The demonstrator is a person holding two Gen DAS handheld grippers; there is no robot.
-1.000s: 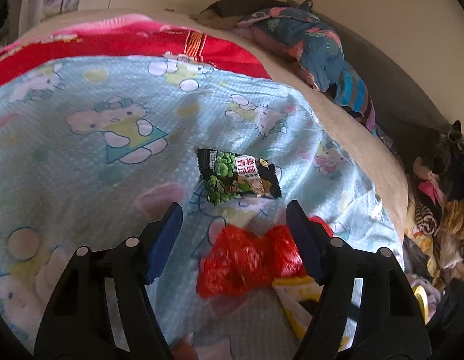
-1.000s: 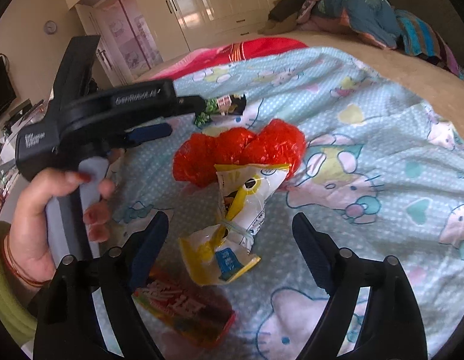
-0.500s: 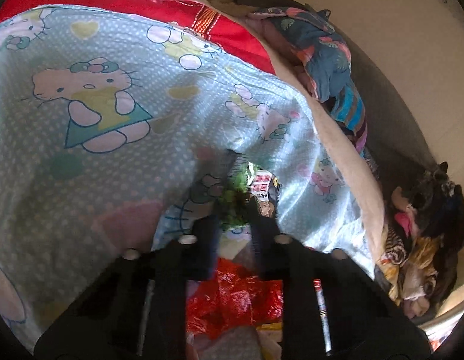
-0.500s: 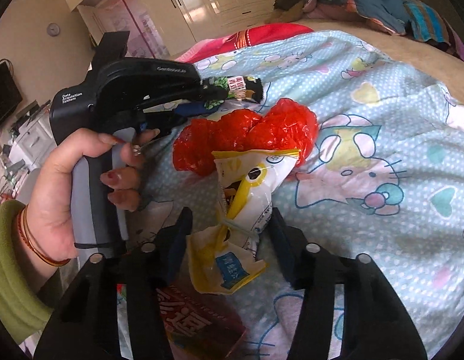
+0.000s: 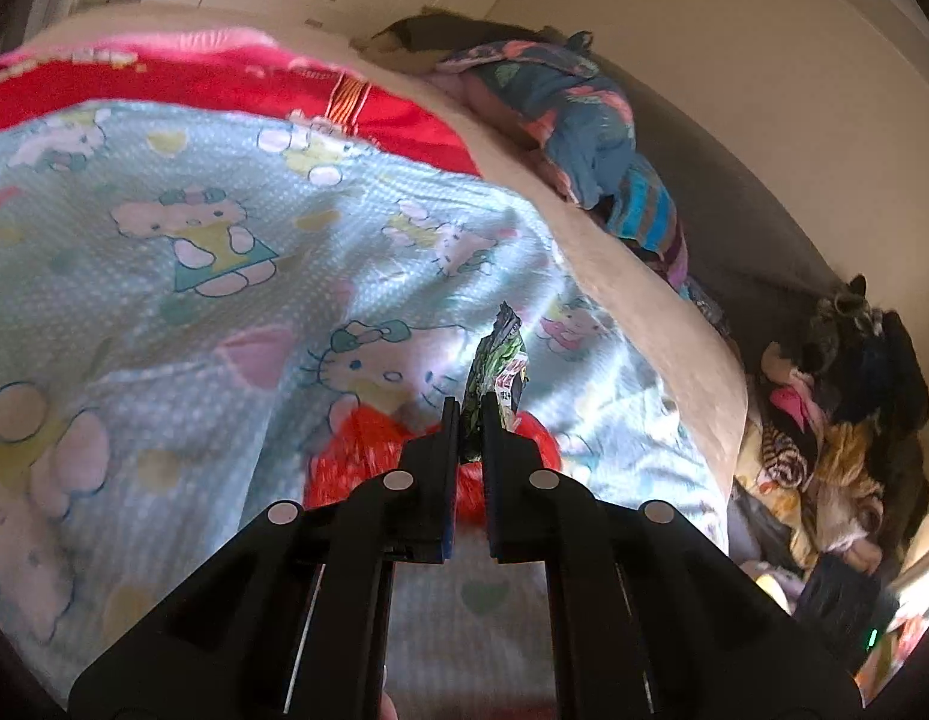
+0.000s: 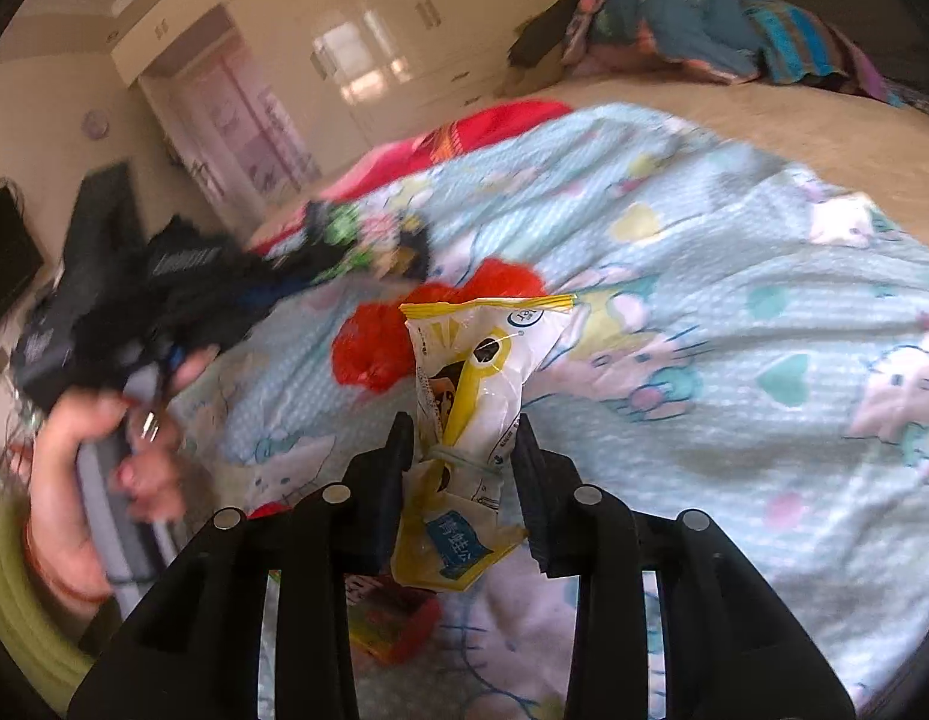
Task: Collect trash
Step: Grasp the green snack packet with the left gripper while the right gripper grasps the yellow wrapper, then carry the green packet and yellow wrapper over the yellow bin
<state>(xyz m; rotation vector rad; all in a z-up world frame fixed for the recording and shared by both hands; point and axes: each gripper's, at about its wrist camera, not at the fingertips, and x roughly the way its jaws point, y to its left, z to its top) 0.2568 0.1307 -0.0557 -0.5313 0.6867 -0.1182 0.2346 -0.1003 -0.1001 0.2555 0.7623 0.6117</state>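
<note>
Gripping in both views. Left wrist view: left gripper (image 5: 472, 420) has its fingers (image 5: 446, 420) pinched tight on the green-and-black snack wrapper (image 5: 497, 369), which stands edge-on and sticks up past the tips, lifted off the bed. Below and behind the tips lies the red plastic bag (image 5: 362, 456) on the light blue cartoon-cat blanket (image 5: 224, 300). A red blanket (image 5: 164, 84) lies farther up the bed, crumpled blue patterned bedding (image 5: 584, 132) sits at the head, and a heap of clothes (image 5: 836, 432) is off the bed's right side.

Right wrist view: right gripper (image 6: 461, 456) fingers have just been closing and now squeeze the neck of the white-and-yellow wrapper (image 6: 476, 378); its top fans out above the tips, its crumpled lower part hangs between the finger bases. The red bag is just behind it on the blanket. A red-and-yellow wrapper (image 6: 392, 624) lies under the gripper body. At left, blurred, a hand (image 6: 104, 468) with a green sleeve (image 6: 14, 588) holds the left gripper, the green wrapper at its tip.
</note>
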